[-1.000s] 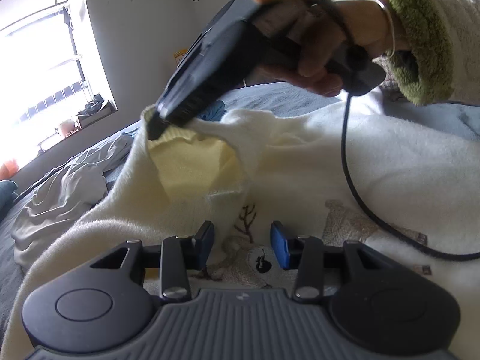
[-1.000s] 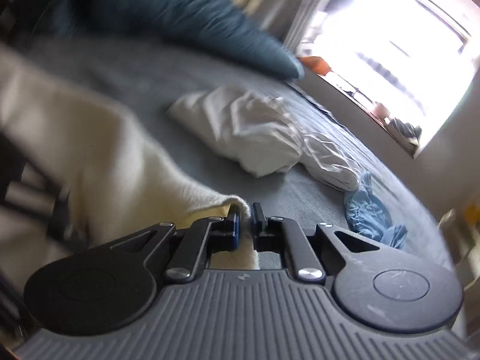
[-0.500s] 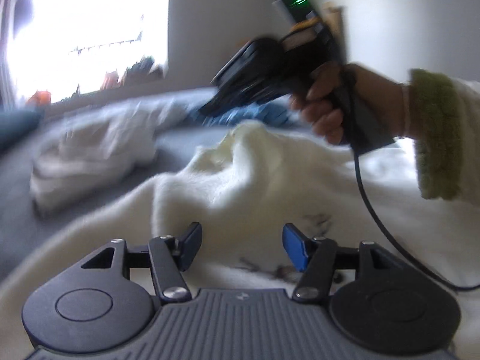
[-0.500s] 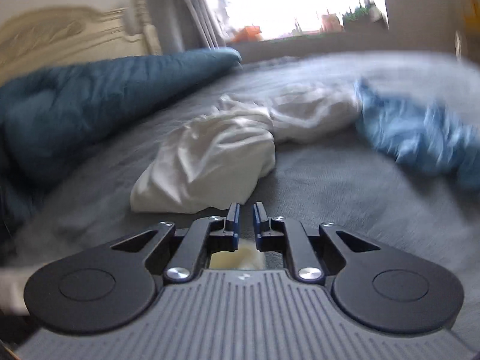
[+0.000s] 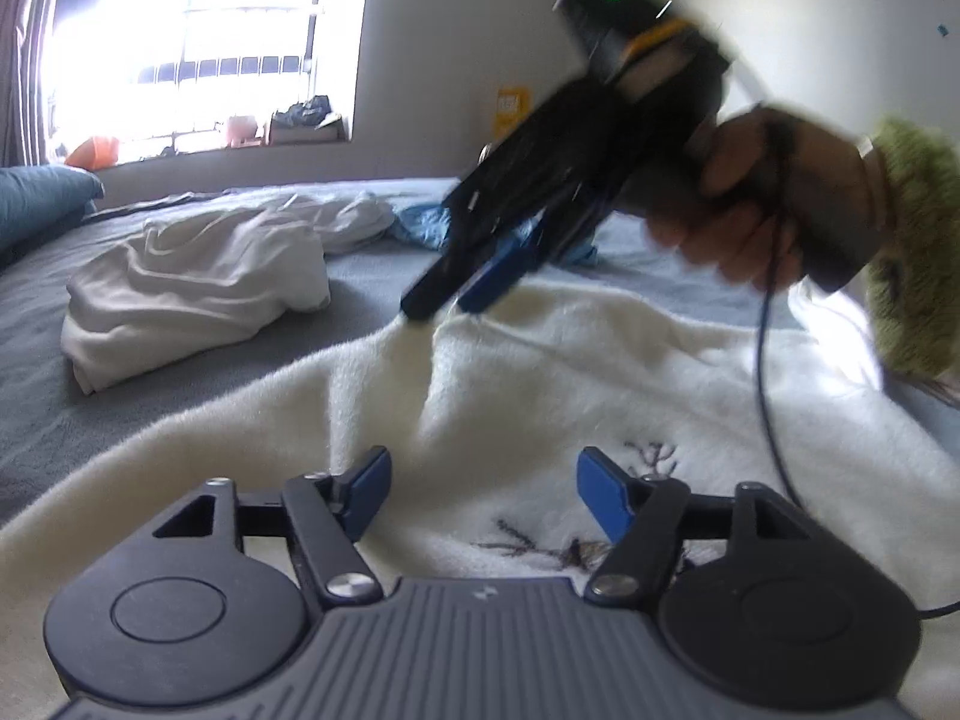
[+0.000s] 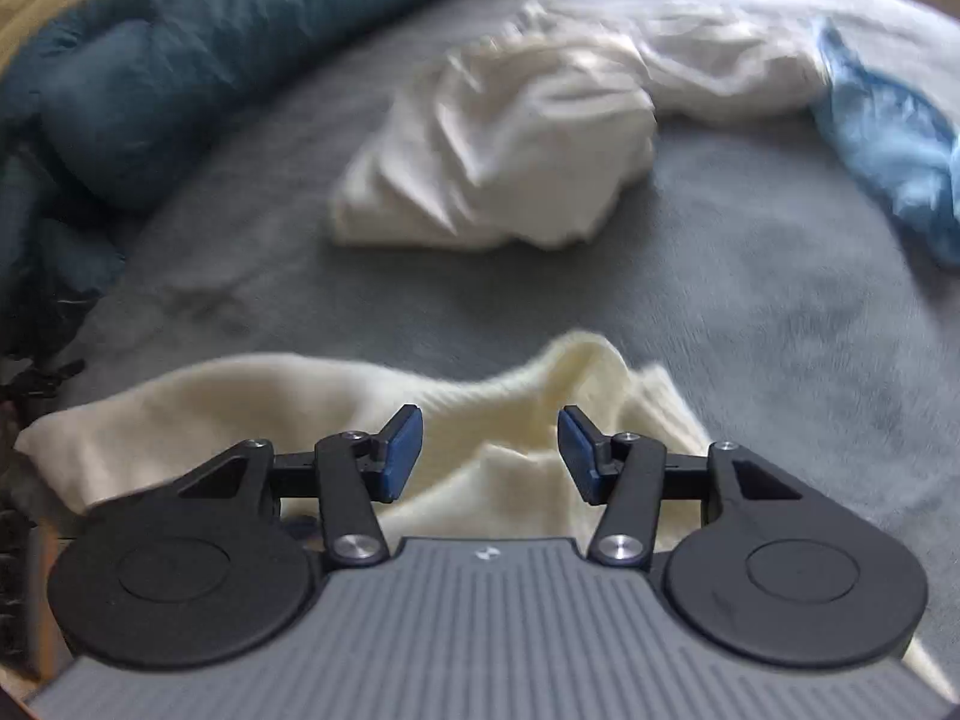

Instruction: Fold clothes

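Left wrist view:
Sweater (image 5: 600,396): lying spread over the grey bed (image 5: 180,372), cream and fleecy, an embroidered motif showing just ahead of the lens.
Left gripper (image 5: 483,495): hovering low over the sweater, blue fingers (image 5: 369,483) standing well apart and opening, no cloth pinched between them.
Right gripper (image 5: 453,294): tilting steeply down at the sweater's far edge, blurring; fingers looking slightly parted, tips right at the cloth.
Hand (image 5: 774,204): wrapping the right gripper's handle, green fuzzy cuff (image 5: 912,246) at the wrist, black cable (image 5: 765,396) trailing down across the sweater.
Other laundry: white garment (image 5: 192,294) lying crumpled well apart on the bed, blue garment (image 5: 426,222) bunching behind it.

Right wrist view:
Sweater (image 6: 336,414): ribbed edge lying rumpled directly under the gripper, resting on the bed (image 6: 750,324).
Right gripper (image 6: 489,453): fingers (image 6: 402,450) spreading, opening, sweater edge lying below the gap and not pinched.
Surroundings: white garment (image 6: 504,162) and blue garment (image 6: 888,144) sitting beyond, teal duvet (image 6: 168,60) piling up at the left.

Handling, judging: soft, light, limp and drapey, likely sagging wherever unsupported; fleece probably gripping well, not slipping.
Hold points, judging: taking the ribbed hem or shoulder corners, one per gripper, pinching a full fold of cloth.
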A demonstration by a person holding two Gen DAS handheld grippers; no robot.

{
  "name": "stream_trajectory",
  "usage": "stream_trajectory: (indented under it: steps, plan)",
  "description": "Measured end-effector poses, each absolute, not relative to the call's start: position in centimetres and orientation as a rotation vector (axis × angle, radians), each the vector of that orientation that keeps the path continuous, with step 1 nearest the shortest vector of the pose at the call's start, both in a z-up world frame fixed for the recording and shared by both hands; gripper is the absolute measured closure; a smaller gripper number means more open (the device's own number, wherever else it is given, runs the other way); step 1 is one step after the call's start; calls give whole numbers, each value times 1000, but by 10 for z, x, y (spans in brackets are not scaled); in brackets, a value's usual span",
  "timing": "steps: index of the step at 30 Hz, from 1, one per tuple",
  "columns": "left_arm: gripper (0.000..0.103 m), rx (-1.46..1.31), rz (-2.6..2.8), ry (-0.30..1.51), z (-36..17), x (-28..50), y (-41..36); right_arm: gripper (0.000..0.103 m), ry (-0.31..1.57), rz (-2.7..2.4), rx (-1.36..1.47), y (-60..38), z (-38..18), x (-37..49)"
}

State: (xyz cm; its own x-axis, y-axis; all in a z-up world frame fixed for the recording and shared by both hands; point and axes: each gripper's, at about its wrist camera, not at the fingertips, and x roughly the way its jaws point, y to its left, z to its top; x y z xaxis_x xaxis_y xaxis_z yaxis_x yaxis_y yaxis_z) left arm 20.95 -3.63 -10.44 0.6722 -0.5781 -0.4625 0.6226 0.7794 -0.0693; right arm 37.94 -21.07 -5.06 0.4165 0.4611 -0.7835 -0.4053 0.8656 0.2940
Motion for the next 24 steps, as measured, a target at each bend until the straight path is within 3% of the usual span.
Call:
stream_trajectory:
  steps: [7, 12, 14, 17, 24]
  plan:
    - [32, 18, -690, 453, -100, 210, -24, 53, 1053, 548, 122, -198, -75, 402]
    - [29, -62, -674, 434, -97, 211, -11, 71, 1132, 582, 36, -183, -81, 401]
    - [29, -96, -657, 442, -97, 214, -6, 93, 1134, 588, 35, -185, -78, 398]
    - [29, -148, -639, 444, -96, 217, 3, 99, 1041, 594, 51, -188, -66, 389]
    - [29, -255, -580, 478, -100, 227, 20, 102, 867, 519, 51, -193, -54, 394]
